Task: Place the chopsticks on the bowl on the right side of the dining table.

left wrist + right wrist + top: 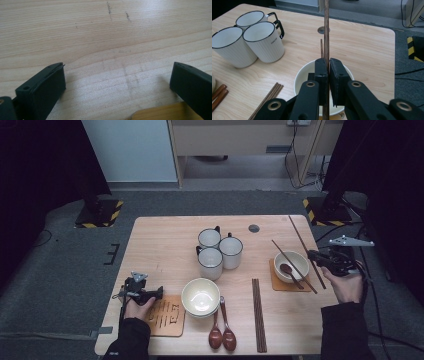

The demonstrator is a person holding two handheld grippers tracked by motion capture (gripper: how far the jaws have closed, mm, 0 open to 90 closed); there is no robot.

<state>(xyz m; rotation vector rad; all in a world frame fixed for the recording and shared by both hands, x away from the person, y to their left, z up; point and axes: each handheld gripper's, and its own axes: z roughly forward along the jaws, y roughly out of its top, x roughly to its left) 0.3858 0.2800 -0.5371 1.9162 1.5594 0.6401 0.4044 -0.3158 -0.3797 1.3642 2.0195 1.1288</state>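
My right gripper (315, 256) (328, 62) is shut on a dark wooden chopstick (300, 236) (326, 30) just above a white bowl (299, 257) (300, 75). This bowl sits on a wooden coaster (274, 282) at the table's right side. A brown spoon (287, 269) lies in it, and a second chopstick (280, 248) (321, 47) rests across its rim. My left gripper (159, 293) (117, 72) stands open low over the bare table, beside a patterned wooden coaster (167, 317) (160, 112), with nothing between its jaws.
Three white mugs (220, 251) (249, 40) cluster mid-table. A second white bowl (200, 296) stands at the front centre, with two brown spoons (222, 332) and a bundle of chopsticks (258, 312) (268, 98) beside it. The table edge (320, 250) runs close to my right hand.
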